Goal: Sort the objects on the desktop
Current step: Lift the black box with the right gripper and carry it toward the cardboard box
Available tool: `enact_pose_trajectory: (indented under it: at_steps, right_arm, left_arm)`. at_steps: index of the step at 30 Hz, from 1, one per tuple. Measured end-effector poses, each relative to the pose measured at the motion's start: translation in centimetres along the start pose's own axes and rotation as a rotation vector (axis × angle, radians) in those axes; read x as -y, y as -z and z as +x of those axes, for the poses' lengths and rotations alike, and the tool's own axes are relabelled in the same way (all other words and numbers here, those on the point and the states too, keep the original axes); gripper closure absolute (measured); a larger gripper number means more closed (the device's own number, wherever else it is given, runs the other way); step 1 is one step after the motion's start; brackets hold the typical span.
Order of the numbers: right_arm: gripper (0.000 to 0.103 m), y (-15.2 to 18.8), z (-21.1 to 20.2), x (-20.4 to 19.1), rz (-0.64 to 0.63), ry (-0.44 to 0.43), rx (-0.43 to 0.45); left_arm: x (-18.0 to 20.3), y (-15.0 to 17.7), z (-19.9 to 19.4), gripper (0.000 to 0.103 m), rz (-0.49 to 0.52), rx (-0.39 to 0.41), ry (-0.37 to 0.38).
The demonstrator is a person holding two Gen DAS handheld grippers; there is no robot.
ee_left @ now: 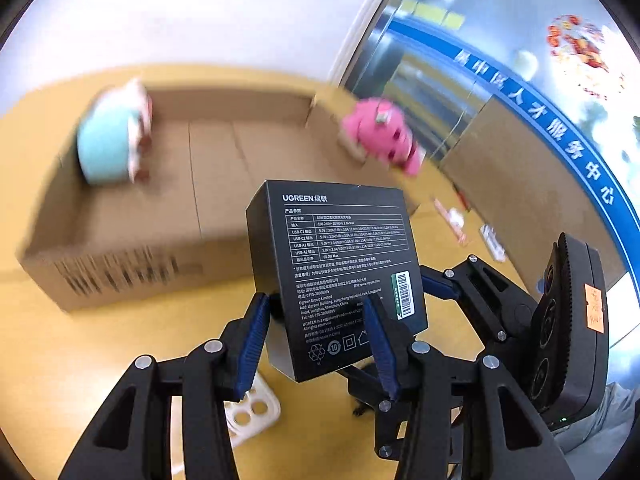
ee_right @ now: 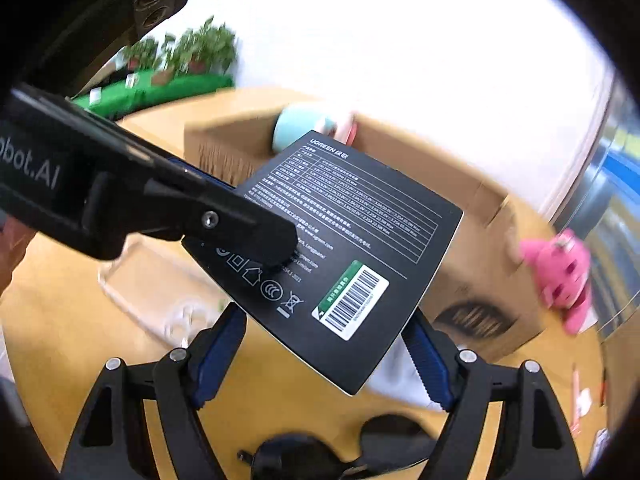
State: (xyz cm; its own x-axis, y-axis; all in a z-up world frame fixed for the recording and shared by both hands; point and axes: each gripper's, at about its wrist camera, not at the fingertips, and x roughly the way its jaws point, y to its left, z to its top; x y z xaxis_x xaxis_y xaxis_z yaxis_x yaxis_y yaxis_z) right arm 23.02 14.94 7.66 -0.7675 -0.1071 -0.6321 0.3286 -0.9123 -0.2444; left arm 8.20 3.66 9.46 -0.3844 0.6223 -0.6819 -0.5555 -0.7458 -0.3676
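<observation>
My left gripper is shut on a black UGREEN box and holds it above the yellow table, in front of an open cardboard box. A teal and pink plush lies inside the cardboard box at its far left. The black box also shows in the right wrist view, with the left gripper's finger on it. My right gripper is open just below the black box, its blue pads apart on either side, not touching it.
A pink plush toy sits at the cardboard box's far right corner. A white phone case lies on the table below my left gripper. Black sunglasses lie near my right gripper. Small packets lie to the right.
</observation>
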Motion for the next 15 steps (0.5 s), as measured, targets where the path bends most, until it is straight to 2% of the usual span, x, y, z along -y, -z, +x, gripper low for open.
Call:
enact_pose_trajectory:
  at_steps: [1,3,4,11,15]
  right_arm:
    - [0.024,-1.9,0.8,0.5,-0.003,0.017,0.027]
    - [0.024,-4.0,-0.4,1.1,-0.013,0.050,0.082]
    - [0.024,-6.9,0.9,2.2,-0.020,0.063,0.100]
    - [0.024,-15.6,-0.6,5.8,-0.063,0.152,0.262]
    - [0.024,-20.8,-0.7,8.4,-0.075,0.181,0.332]
  left_arm:
    - [0.4,-0.8,-1.1,0.053,0.024,0.030,-0.009]
    - [1.1,-2.8,-3.0,0.053,0.075,0.087,-0.023]
    - [1.2,-3.6,-3.6,0.053,0.092,0.104,-0.027]
    - [2.5,-12.4,-8.9,0.053,0.222,0.288,-0.052]
    - [1.8,-17.5,-10.6,0.053,0.264,0.338,-0.068]
